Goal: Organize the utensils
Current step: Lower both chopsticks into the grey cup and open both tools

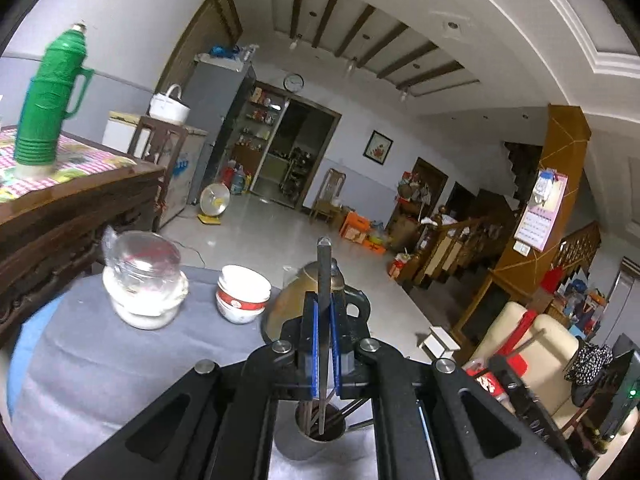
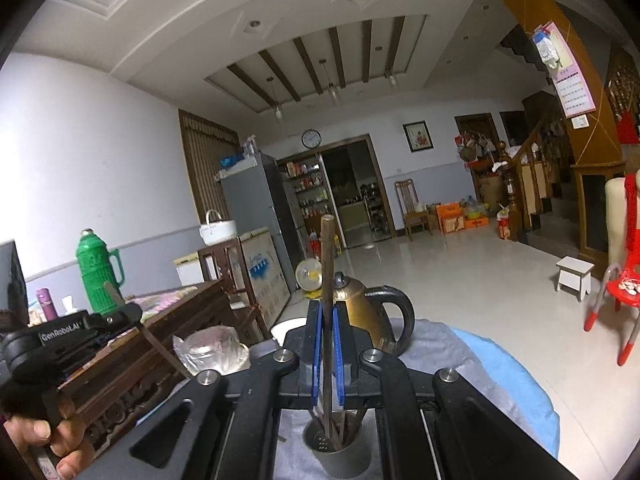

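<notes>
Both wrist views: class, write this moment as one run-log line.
left gripper: shut on chopstick | right gripper: shut on chopstick | lower ends in utensil holder | kettle behind

Both wrist views close above holder [image 1: 321, 424]

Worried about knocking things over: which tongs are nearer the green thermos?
Left. The left tongs are beside the wooden table bearing the green thermos; the right tongs are farther right, above the utensil cup.
</notes>
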The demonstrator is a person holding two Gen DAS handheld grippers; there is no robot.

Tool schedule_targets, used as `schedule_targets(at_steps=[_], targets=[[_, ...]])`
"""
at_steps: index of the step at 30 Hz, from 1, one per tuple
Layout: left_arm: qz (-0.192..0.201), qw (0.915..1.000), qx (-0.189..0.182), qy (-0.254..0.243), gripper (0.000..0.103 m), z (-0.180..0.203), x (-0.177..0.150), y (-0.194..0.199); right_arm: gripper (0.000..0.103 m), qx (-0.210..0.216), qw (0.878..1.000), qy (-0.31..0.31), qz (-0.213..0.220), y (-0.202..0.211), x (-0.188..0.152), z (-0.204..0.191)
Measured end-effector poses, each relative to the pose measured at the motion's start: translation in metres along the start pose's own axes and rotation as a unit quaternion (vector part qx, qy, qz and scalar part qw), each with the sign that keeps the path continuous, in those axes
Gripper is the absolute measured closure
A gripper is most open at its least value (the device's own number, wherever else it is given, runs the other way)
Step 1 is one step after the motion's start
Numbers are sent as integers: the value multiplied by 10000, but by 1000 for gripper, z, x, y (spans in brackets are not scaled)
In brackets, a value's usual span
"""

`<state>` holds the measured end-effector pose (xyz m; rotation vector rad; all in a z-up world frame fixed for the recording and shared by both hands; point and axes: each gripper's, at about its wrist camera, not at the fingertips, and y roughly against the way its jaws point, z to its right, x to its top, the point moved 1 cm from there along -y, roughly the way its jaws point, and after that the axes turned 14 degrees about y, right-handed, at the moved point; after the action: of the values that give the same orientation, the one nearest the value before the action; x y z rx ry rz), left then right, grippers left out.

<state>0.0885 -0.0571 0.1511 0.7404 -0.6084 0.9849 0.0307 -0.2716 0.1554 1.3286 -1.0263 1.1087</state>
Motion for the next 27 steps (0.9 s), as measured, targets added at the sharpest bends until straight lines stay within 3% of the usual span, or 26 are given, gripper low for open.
schedule_targets(at_steps=[8, 17, 27], targets=[[-454, 9973, 491, -313, 97, -2, -25, -68, 97, 34, 9978, -117, -655, -54, -35, 12], [-818, 9907, 925, -572, 97, -5, -45, -97, 97, 44, 9950, -59, -993, -74, -51, 11], [-1085, 9863, 1043, -669, 97, -6, -55, -112, 97, 36, 9925, 0, -1226, -86, -63, 9]])
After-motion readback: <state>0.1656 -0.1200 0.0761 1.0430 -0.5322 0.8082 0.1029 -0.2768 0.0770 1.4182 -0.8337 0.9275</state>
